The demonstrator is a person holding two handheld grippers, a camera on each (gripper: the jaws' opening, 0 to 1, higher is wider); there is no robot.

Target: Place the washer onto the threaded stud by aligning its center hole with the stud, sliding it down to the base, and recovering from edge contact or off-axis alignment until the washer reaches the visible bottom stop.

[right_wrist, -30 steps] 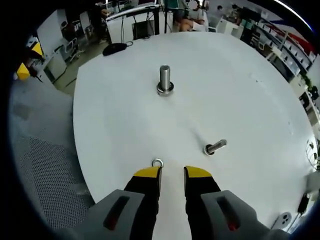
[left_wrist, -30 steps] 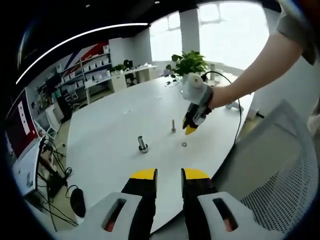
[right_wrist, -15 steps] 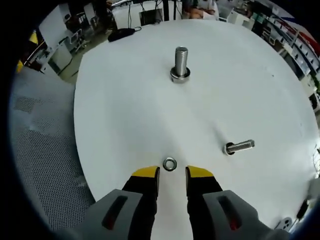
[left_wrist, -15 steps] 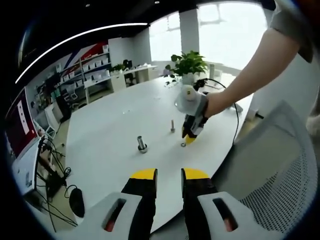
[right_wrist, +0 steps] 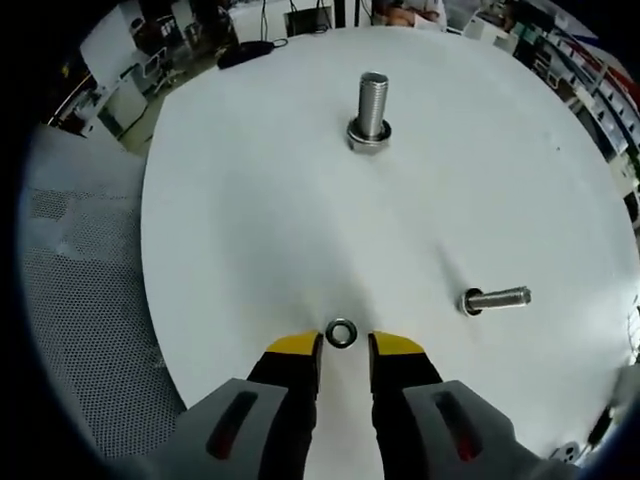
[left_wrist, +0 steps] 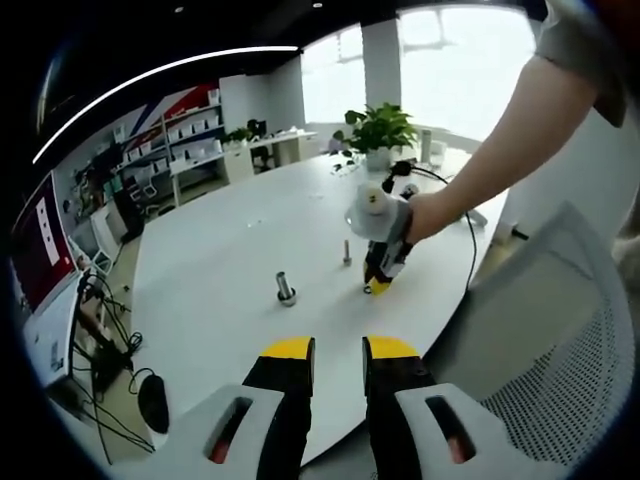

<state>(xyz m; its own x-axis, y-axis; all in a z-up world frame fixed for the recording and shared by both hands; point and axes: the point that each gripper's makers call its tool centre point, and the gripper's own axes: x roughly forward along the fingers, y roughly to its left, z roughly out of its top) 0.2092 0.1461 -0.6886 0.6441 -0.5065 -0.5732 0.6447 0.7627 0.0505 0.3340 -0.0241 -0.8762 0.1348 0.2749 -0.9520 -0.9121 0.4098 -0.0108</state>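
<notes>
- The washer (right_wrist: 341,333) lies flat on the white table (right_wrist: 250,200), close to its near edge, just ahead of the right gripper (right_wrist: 342,347) and in line with the gap between its yellow tips.
- The right gripper's jaws stand apart, one tip to each side of the washer, not yet closed on it; whether they touch the table cannot be told.
- In the left gripper view the right gripper (left_wrist: 378,283) points steeply down at the table, while the left gripper (left_wrist: 340,350) hangs back off the table edge with its jaws apart and nothing between them.
- The washer is probably light, stiff steel, thin and slippery; lying flat, it offers only its outer rim, so the pinch likely belongs across opposite edges.
- Its hole axis points straight up from the table; it has no long axis.
- Two threaded studs stand on their heads: the larger stud (right_wrist: 371,108) farther off, the slimmer stud (right_wrist: 495,298) nearer, to the right.
</notes>
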